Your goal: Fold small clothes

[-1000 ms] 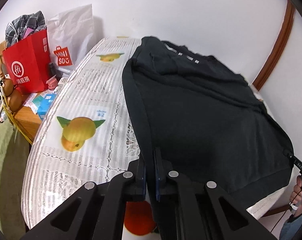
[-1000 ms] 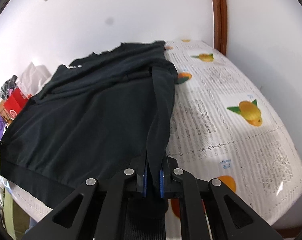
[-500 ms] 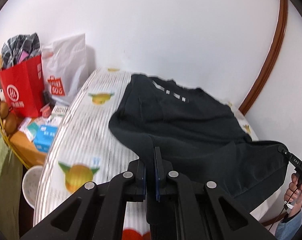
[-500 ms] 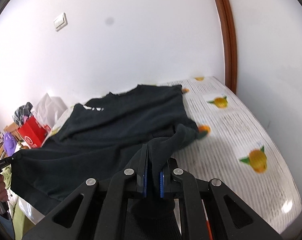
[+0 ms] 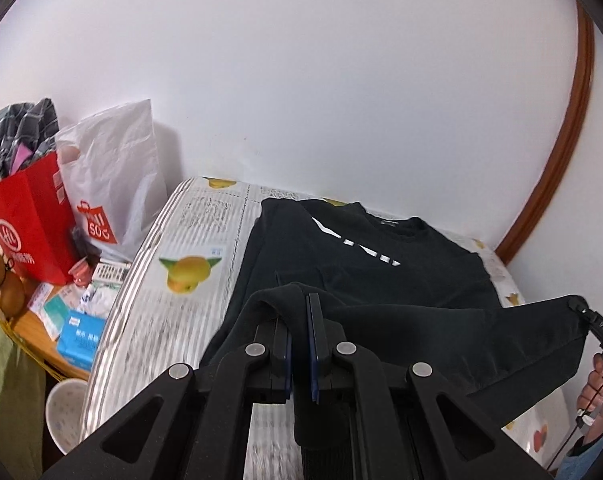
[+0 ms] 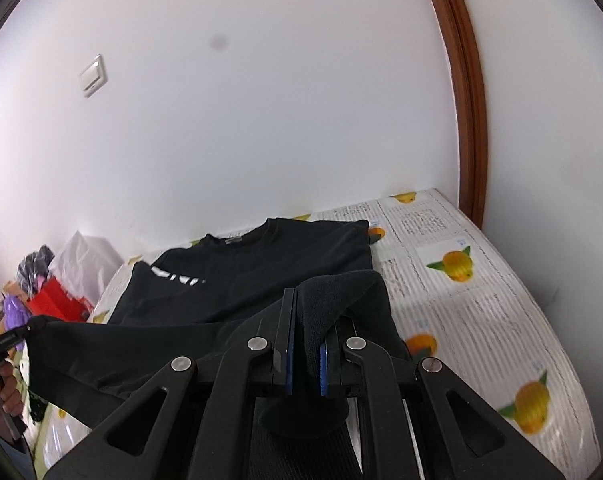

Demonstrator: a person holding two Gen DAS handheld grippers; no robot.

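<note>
Bottom centre of each wrist view: the left gripper [image 5: 300,344] and the right gripper [image 6: 306,354] each have their fingers pinched on a bottom corner of the black sweatshirt [image 5: 365,264], the hem [image 5: 461,320] stretched between them and lifted clear of the worktop [image 5: 189,240], apparently so the lower half can be carried over toward the collar [image 6: 237,238] in a single fold. A hand [image 5: 599,380] at the right edge of the left view grips the other tool; the same pairing shows at the lower left of the right view. Beyond the raised hem, the chest and white lettering [image 5: 357,246] lie flat on the fruit-print cloth, collar toward the far wall [image 5: 301,80]. Bare cloth runs along both sides of the garment, wider at the right of the right view. Past the collar the wall looks close, which limits forward travel. At the left of the left view, a red bag [image 5: 29,216] and white bag [image 5: 113,192] crowd a lower side surface beyond the worktop's edge.
</note>
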